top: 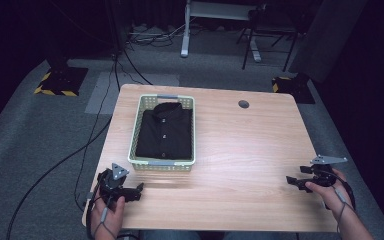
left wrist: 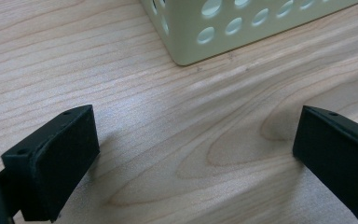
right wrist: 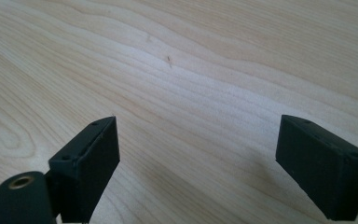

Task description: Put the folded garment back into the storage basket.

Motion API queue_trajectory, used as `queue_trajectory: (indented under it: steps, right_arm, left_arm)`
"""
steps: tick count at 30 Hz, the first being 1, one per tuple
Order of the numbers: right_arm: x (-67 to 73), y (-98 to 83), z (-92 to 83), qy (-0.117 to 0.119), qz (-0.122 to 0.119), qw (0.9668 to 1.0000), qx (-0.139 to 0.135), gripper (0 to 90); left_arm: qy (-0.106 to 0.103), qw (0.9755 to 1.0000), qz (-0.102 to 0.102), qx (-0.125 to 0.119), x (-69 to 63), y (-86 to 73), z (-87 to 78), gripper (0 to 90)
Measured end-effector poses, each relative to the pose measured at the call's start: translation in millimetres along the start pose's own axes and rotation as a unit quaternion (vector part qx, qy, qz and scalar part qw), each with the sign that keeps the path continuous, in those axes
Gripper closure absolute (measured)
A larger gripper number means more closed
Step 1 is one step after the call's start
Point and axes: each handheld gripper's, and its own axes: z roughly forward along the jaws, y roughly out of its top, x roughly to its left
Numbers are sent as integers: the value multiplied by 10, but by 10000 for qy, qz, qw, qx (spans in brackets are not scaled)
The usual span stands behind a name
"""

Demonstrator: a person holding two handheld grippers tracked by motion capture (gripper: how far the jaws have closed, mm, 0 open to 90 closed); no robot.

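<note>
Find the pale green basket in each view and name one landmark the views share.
High view: the basket sits left of centre on the table, a folded black shirt inside it.
Left gripper view: one perforated corner of the basket at top centre, beyond the open jaws.
Right gripper view: bare wood between open jaws, no basket.
Shared landmark: the light wood-grain table top.

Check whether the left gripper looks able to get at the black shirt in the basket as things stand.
Probably yes. The left gripper sits open on the table just short of the basket, the folded black shirt lies uncovered in it, and nothing stands between them but the basket's low wall.
</note>
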Motion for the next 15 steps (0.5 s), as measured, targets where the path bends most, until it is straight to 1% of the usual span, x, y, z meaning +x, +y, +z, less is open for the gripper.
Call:
queue_trajectory:
  steps: [2, 4, 5, 6, 7, 8, 9, 10, 15]
  right_arm:
    - [-8, -64, 25, 17, 76, 10000, -19, 132]
    - [-9, -87, 35, 3, 75, 10000, -7, 130]
    - [-9, -112, 48, -12, 52, 10000, -46, 119]
    - [-6, -129, 52, -57, 8, 9999, -113, 119]
    - [18, -158, 59, -168, -126, 9997, -160, 111]
    - [18, -158, 59, -168, -126, 9997, -160, 111]
    - [33, -178, 70, -227, -236, 9992, -215, 97]
    - [63, -236, 107, -359, -371, 9978, -423, 53]
    - [69, -243, 107, -364, -381, 9977, -424, 44]
  left_arm:
    - [-3, 10000, 0, -1, 0, 0, 0, 3]
    - [-3, 10000, -1, -1, 0, 0, 0, 3]
    - [-4, 10000, 2, -3, 0, 0, 1, 3]
    - [-5, 10000, 2, -2, 0, 0, 0, 3]
    - [-3, 10000, 0, -1, 0, 0, 0, 3]
    - [-3, 10000, 0, -1, 0, 0, 0, 3]
    - [-3, 10000, 0, -1, 0, 0, 0, 3]
    - [-3, 10000, -1, -1, 0, 0, 0, 3]
    - [-6, 10000, 0, -1, 0, 0, 0, 3]
